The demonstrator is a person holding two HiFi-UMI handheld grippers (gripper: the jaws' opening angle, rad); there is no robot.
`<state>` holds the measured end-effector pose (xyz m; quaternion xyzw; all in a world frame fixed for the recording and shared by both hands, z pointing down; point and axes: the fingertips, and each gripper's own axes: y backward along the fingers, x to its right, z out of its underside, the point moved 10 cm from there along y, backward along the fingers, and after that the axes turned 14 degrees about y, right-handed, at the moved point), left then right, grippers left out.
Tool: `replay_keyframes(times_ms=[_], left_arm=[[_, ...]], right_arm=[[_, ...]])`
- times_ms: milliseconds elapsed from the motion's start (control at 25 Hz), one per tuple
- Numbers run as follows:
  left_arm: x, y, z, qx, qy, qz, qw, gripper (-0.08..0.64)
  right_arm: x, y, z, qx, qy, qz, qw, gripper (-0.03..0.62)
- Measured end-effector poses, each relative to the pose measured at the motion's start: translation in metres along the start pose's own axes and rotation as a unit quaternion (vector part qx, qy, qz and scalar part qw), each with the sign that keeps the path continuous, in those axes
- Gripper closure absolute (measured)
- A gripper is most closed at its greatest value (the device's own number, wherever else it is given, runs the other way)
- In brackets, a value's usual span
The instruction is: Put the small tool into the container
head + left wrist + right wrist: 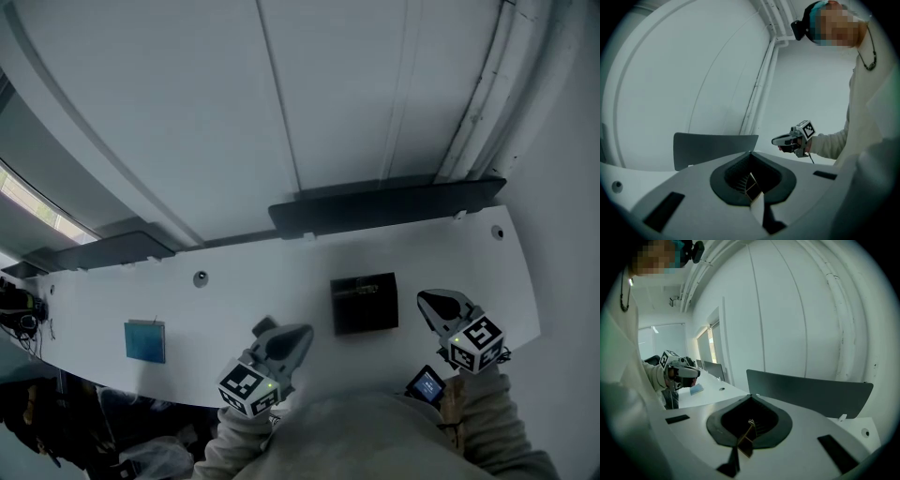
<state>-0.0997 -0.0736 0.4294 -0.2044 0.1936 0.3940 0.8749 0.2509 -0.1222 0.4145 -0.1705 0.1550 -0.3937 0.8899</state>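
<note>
Head view, steeply down: pale wall (187, 112) filling the upper half, below it a white counter (281, 281) curving from left to right. Along its far edge, two dark panels, the longer (384, 204) right of centre, the shorter (103, 251) at left. At the bottom, pale sleeves (497, 427) of the person.

Left hand-held gripper (298, 336) over the counter's near edge, pointing up and right. Closed, jaw tips meeting in its own view, nothing between them. Right hand-held gripper (427, 300) above the counter's right part, pointing up and left. Likewise closed and empty. Each visible in the other's view, held in the air, well apart.

Black square container (364, 319) flat on the counter, between the two hand-held grippers and a little farther off. Nearer the right one, touched by neither. Blue pad (145, 340) well off to the left on the counter. Small lit screen (427, 383) just below the right hand-held gripper. One round grommet (200, 277) in the counter left of centre, another (497, 232) at far right.

Tool (361, 290): a thin dim shape inside the container, near its far wall. Too small to make out further.
</note>
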Motion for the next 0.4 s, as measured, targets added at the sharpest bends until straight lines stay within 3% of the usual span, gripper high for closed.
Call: replay_keyframes(times_ms=[400], left_arm=[[-0.003,0.004,0.002,0.003,0.001,-0.008,1.0000,0.565]], right_arm=[[-0.005,-0.012,0.004,-0.013,0.005,-0.027,1.000,0.572]])
